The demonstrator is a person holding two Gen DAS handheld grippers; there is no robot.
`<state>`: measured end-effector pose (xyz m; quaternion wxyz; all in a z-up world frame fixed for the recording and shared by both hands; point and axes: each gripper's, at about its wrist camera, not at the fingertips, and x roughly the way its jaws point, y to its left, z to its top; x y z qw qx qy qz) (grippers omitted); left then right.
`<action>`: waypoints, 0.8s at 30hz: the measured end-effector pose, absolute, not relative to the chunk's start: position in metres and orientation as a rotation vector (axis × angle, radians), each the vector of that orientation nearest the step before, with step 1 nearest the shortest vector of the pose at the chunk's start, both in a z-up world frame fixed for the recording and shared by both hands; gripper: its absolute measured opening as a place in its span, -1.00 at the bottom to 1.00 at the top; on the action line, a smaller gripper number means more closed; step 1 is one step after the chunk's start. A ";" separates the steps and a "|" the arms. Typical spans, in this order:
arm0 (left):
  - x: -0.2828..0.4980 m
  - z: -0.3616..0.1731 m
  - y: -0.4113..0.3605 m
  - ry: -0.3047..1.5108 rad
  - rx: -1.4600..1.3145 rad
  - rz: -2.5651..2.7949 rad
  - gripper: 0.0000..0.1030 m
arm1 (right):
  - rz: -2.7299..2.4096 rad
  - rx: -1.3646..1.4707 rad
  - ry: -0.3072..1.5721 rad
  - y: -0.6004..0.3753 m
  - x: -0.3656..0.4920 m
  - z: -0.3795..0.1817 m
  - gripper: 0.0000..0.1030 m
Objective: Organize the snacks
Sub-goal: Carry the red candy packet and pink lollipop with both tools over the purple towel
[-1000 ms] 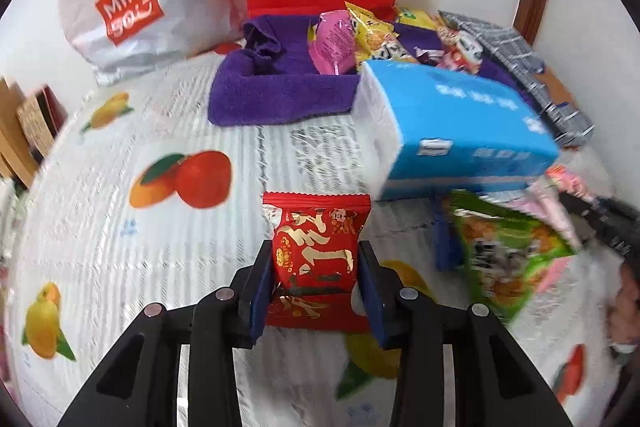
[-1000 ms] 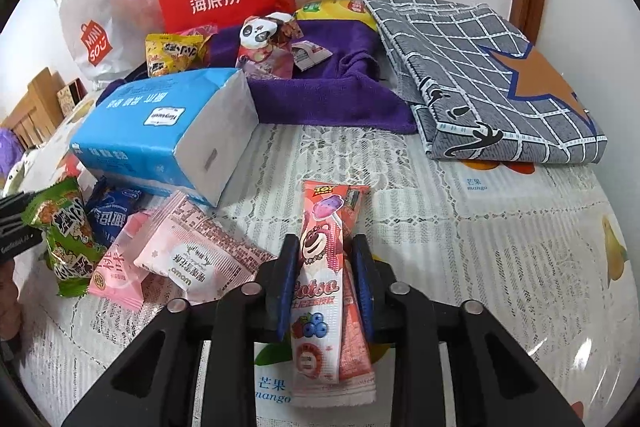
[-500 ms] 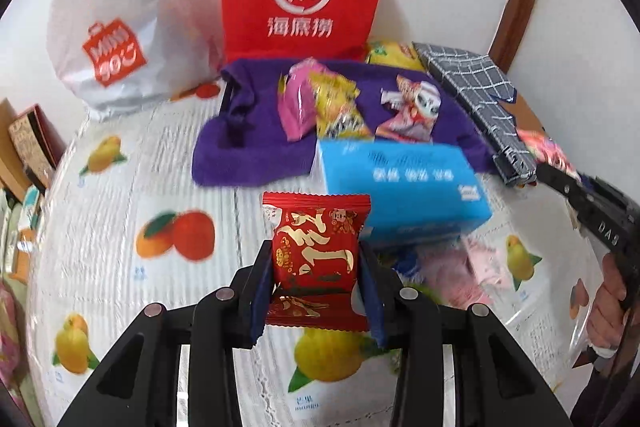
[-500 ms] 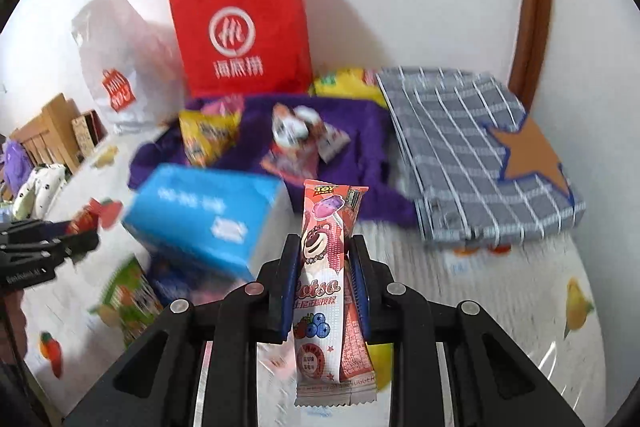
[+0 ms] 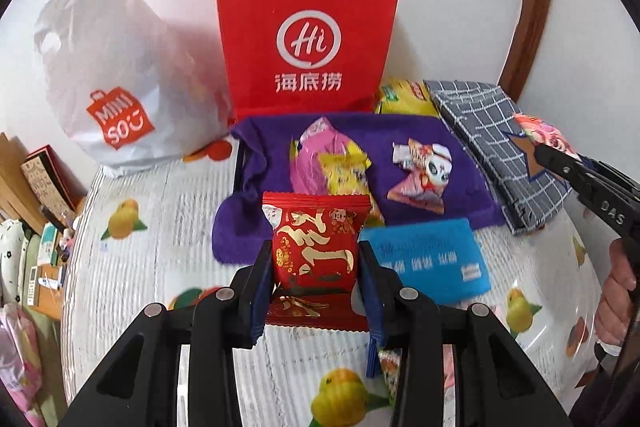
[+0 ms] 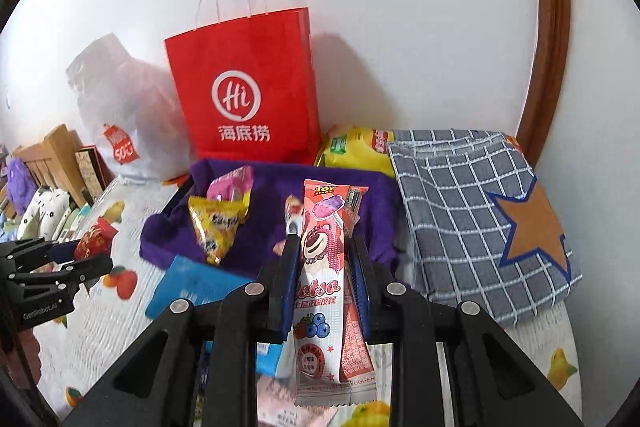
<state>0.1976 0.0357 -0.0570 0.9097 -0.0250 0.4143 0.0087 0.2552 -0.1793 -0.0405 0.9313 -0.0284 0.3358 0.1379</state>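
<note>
My left gripper [image 5: 316, 271] is shut on a red snack packet with gold lettering [image 5: 316, 239], held above the fruit-print table. My right gripper [image 6: 324, 263] is shut on long pink snack packets [image 6: 322, 267], also raised. Ahead lies a purple cloth [image 5: 416, 143] carrying a pink packet [image 5: 316, 155], a yellow packet [image 5: 346, 173] and a panda packet [image 5: 426, 171]. A blue tissue pack [image 5: 432, 259] lies in front of the cloth. In the right wrist view the left gripper [image 6: 80, 253] shows at the left edge with its red packet [image 6: 94, 235]. The right gripper [image 5: 560, 151] shows at the right of the left wrist view.
A red paper bag [image 5: 308, 39] stands against the wall behind the cloth, a white plastic bag [image 5: 116, 87] to its left. A grey checked cloth with an orange star [image 6: 480, 211] lies at the right, a yellow packet [image 6: 356, 147] behind it. More packets lie below the right gripper.
Both grippers have risen with their packets still held. The purple cloth, tissue pack and loose snacks now sit lower and farther in both views, and the whole red bag shows.
</note>
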 end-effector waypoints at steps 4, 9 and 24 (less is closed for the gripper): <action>0.214 -0.050 0.033 0.847 -0.055 0.019 -0.27 | 0.283 -0.058 0.691 -0.174 0.274 -0.039 -0.52; 0.240 -0.044 0.031 0.844 -0.060 0.016 -0.27 | 0.295 -0.058 0.689 -0.163 0.302 -0.034 -0.52; 0.332 -0.049 0.069 0.875 -0.155 0.096 -0.27 | 0.313 -0.016 0.756 -0.160 0.388 -0.059 -0.52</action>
